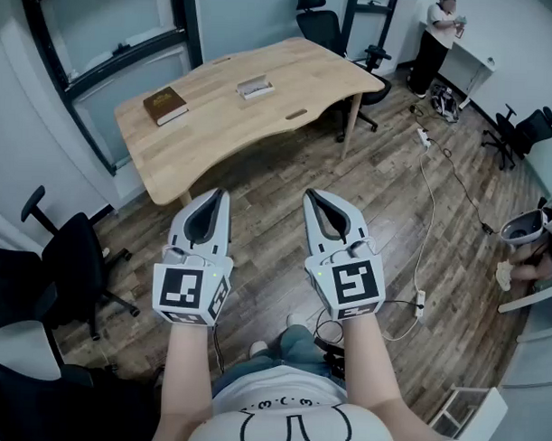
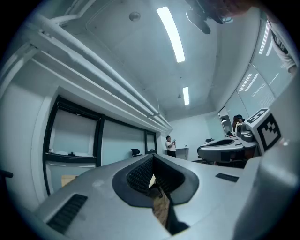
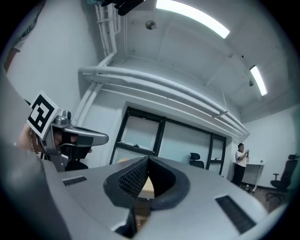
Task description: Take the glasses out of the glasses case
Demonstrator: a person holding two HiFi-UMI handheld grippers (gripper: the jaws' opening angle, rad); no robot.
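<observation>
head view: left gripper (image 1: 220, 196), right gripper (image 1: 311, 196) pinched together, empty; flat brown glasses case (image 1: 165, 104)

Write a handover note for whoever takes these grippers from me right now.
Left gripper: shut, empty, held in the air short of the wooden table.
Right gripper: shut, empty, alongside it.
On the table: a brown box and a pale flat item; which is the glasses case I can't tell.
Done: nothing.
To do: approach, open the case, lift out the glasses.
</observation>
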